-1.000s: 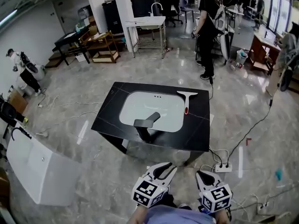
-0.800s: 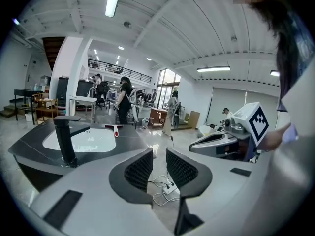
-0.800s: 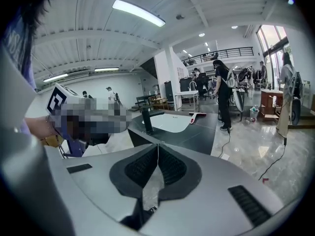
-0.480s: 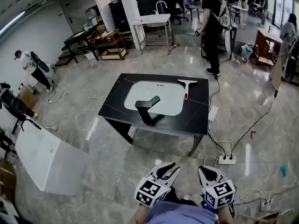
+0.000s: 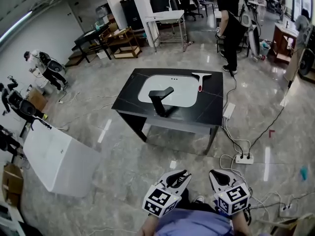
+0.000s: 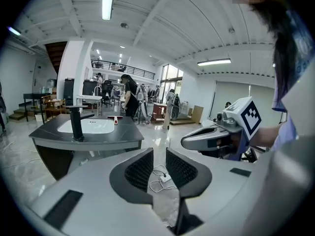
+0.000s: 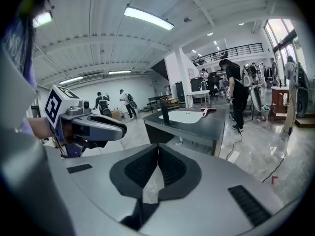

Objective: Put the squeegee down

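Note:
The squeegee (image 5: pixel 201 80), white blade with a red handle, lies on the right rim of the white sink in the black table (image 5: pixel 206 109), beside a black faucet (image 5: pixel 160 100). It also shows small in the left gripper view as the squeegee (image 6: pixel 115 118) and in the right gripper view as the squeegee (image 7: pixel 209 110). Both grippers are held close to my body, far from the table. My left gripper (image 5: pixel 183 173) (image 6: pixel 159 154) is shut with only a narrow slit between its pads, nothing in it. My right gripper (image 5: pixel 215 173) (image 7: pixel 157 149) is shut and empty too.
A power strip (image 5: pixel 244 158) with trailing cables lies on the floor right of the table. A white slab (image 5: pixel 59 161) leans at the left. A person in black (image 5: pixel 231 14) stands behind the table. Desks and shelves line the back.
The table with the squeegee has drawn farther away in the head view as I back off from it. Both grippers stay low and empty in front of me.

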